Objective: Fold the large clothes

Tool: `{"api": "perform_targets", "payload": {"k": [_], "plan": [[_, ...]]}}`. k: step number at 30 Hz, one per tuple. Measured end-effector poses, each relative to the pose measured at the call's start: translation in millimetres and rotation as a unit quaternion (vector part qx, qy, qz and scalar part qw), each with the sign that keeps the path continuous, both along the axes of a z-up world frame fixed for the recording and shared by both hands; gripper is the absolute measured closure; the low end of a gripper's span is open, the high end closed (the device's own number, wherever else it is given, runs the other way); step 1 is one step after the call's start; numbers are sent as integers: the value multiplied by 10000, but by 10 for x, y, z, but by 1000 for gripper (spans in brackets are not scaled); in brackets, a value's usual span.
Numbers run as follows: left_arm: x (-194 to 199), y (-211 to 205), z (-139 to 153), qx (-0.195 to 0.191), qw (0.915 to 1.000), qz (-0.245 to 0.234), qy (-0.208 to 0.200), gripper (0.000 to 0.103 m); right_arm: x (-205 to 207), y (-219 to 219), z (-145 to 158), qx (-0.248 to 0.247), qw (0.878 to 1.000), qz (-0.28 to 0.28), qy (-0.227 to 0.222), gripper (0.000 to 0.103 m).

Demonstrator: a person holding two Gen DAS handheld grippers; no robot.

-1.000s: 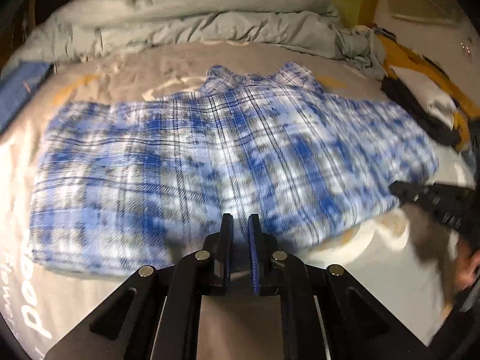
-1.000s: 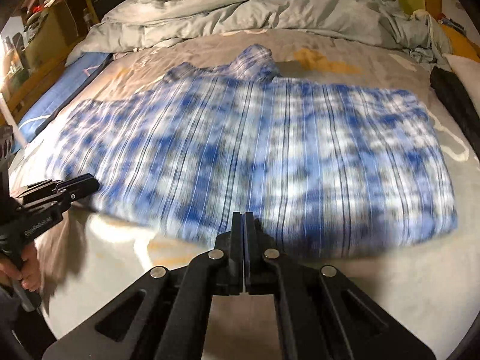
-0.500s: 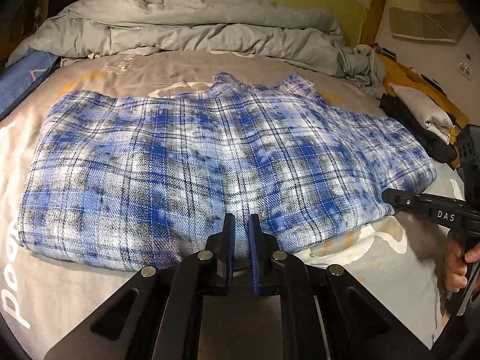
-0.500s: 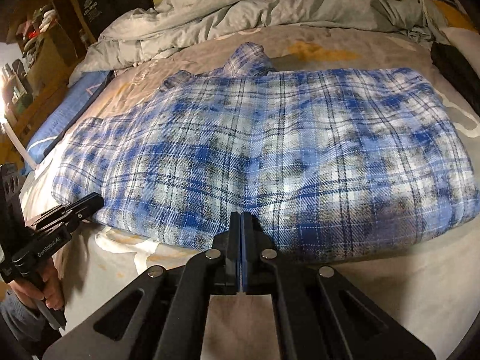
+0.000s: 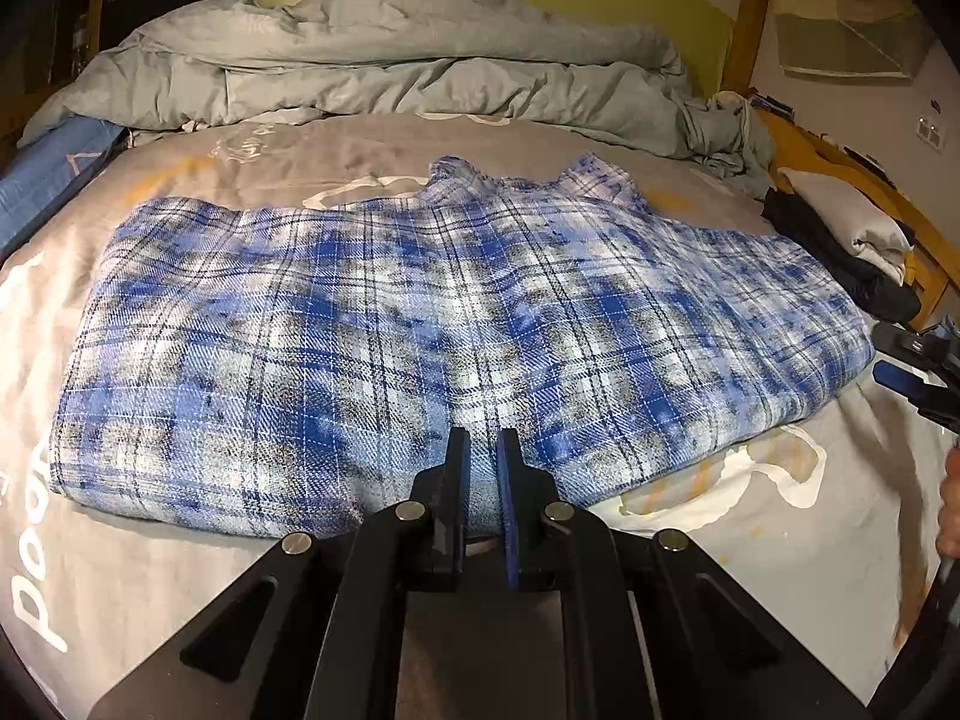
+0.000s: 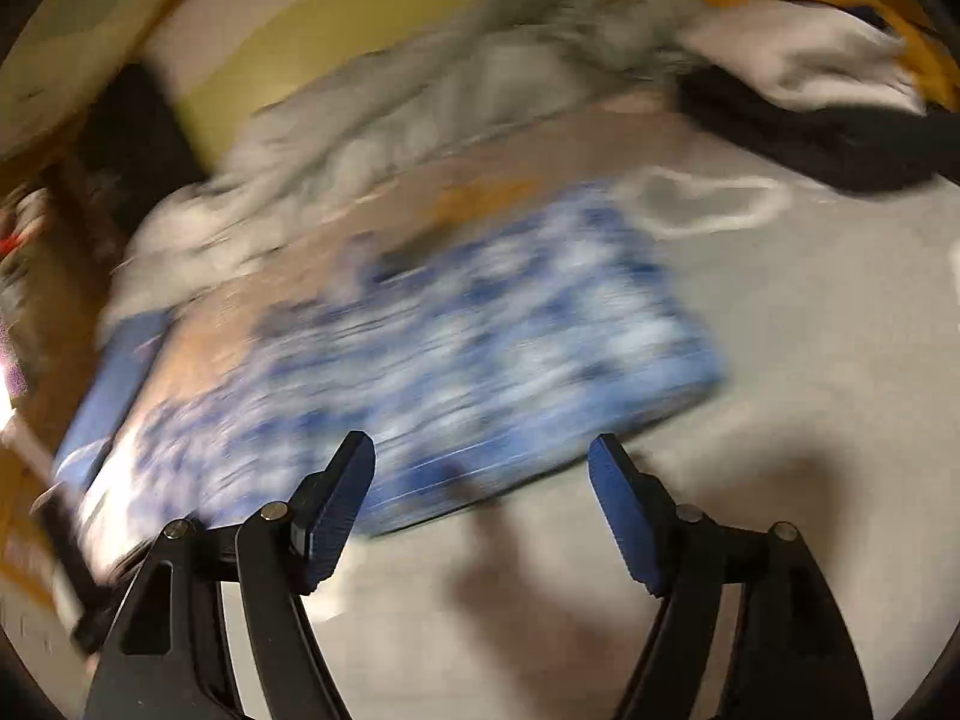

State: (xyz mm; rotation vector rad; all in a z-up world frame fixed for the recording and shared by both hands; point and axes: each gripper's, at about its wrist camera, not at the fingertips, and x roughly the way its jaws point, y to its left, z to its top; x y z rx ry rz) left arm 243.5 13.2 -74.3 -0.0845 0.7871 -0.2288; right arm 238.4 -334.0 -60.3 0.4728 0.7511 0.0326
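A blue and white plaid shirt [image 5: 450, 330] lies folded flat across the grey bed sheet [image 5: 750, 540], collar at the far side. My left gripper [image 5: 480, 438] sits at the middle of the shirt's near edge, its jaws nearly together with the fabric pinched between them. In the blurred right wrist view the shirt [image 6: 480, 348] lies tilted ahead. My right gripper [image 6: 480, 441] hovers off the shirt's near right corner; its jaws are opening wide with nothing between them. It also shows at the right edge of the left wrist view, right gripper [image 5: 918, 372], held by a hand [image 5: 951, 498].
A crumpled grey duvet [image 5: 390, 72] runs along the far side of the bed. A pile of dark and white clothes [image 5: 852, 252] sits at the far right by a wooden frame. A blue cloth [image 5: 42, 180] lies at the left edge.
The right gripper has opened, let go of the shirt's near edge, and swung right while rolling. The shirt has settled flat. The left gripper stays shut at the near edge.
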Motion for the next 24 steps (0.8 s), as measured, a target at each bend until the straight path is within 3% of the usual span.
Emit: {"api": "perform_targets", "payload": {"k": [3,7,9,11,14,16,19,21,24], "plan": [[-18,12,6,-21,10000,9,-38,91,50,-328,-157,686,9958,-510,331,30],[-25,12,5,3,10000,9,-23,91,231,-429,-229,184,9978,-557,310,30],[-27,2,9,26,10000,11,-28,91,258,-486,-251,509,9966,-583,265,32],[-25,3,12,17,10000,9,-32,91,250,-514,-258,763,9952,-585,186,43],[-19,30,10,-102,9999,-32,-13,91,288,-490,-278,502,9967,-611,166,62],[-21,89,30,-281,9996,-46,-26,91,277,-522,-285,408,9966,-708,50,69],[-83,128,126,-151,9997,-39,-195,91,278,-510,-231,206,9972,-706,-96,82],[-164,166,272,-26,9990,-4,-447,91,253,-444,-154,-106,9975,-667,-211,86],[-295,320,622,-158,9957,108,-910,91,216,-217,54,-714,9944,-649,-420,89]]}}
